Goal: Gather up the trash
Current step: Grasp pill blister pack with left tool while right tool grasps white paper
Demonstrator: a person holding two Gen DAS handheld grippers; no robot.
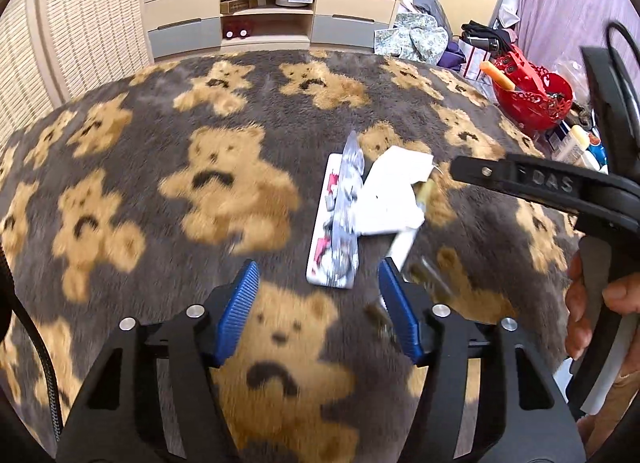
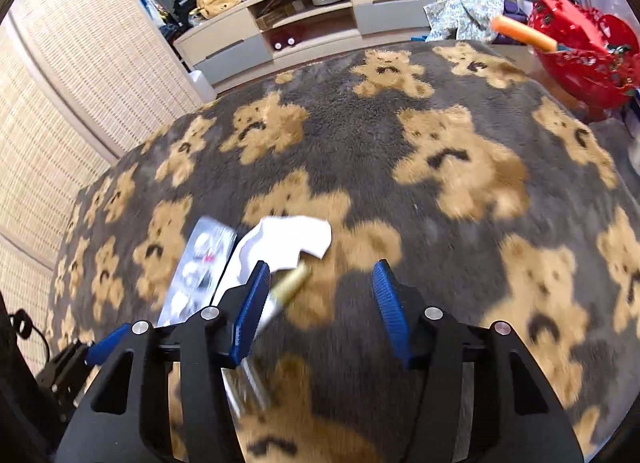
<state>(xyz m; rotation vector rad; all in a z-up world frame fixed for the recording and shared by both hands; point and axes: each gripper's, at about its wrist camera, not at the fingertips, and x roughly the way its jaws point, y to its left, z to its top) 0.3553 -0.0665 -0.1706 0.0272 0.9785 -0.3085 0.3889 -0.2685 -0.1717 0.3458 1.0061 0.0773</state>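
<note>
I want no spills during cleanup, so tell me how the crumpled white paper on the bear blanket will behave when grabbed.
The crumpled white paper looks thin and creased, so it will probably crush flat rather than resist. It seems very light, so a nudge may slide it over the blanket. It overlaps the silver blister pack, so lifting it may shift that too.

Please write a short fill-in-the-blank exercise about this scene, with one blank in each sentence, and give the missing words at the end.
1. The gray blanket is patterned with tan ____.
2. The crumpled white paper lies beside a foil blister ____.
3. The basket at the far right edge is ____ in colour.
4. Nothing sits between the fingers of the left hand-held gripper; its pads are ____ in colour.

Missing words: bears; pack; red; blue
</note>
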